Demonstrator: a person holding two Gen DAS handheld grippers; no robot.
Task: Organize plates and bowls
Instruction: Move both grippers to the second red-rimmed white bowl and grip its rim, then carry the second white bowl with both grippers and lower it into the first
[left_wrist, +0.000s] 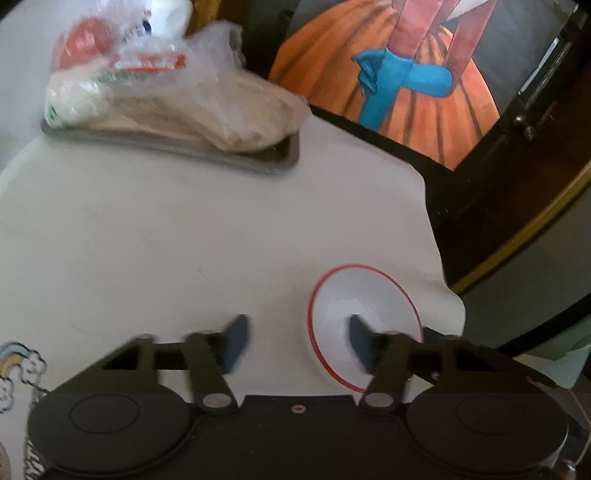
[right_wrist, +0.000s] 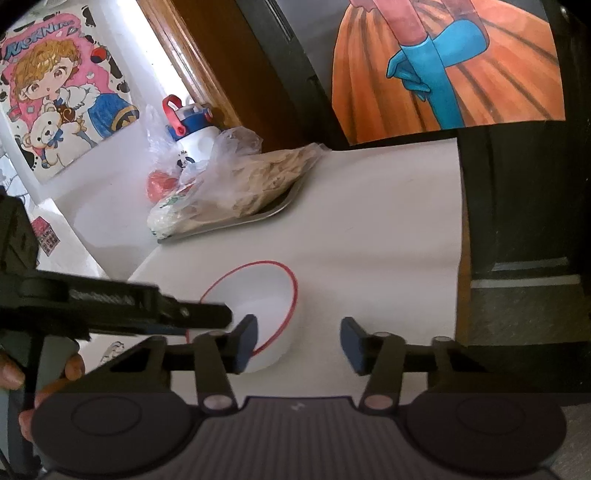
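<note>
Small white bowl with red rim (left_wrist: 364, 325) sitting lower right on white counter (left_wrist: 184, 240). I'm straddling its rim, left gripper (left_wrist: 297, 345) and right gripper (right_wrist: 299, 345), fingers half-open, not pinching. Looking light, rigid, glossy-slippery, breakable; gripping rim wall.

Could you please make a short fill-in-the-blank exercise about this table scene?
1. The white bowl has a thin ____ line around its rim.
2. The plastic bags lie on a metal ____.
3. The bottle behind the bags has a red and ____ cap.
4. The glove in the painting is ____.

Missing words: red; tray; blue; blue
</note>
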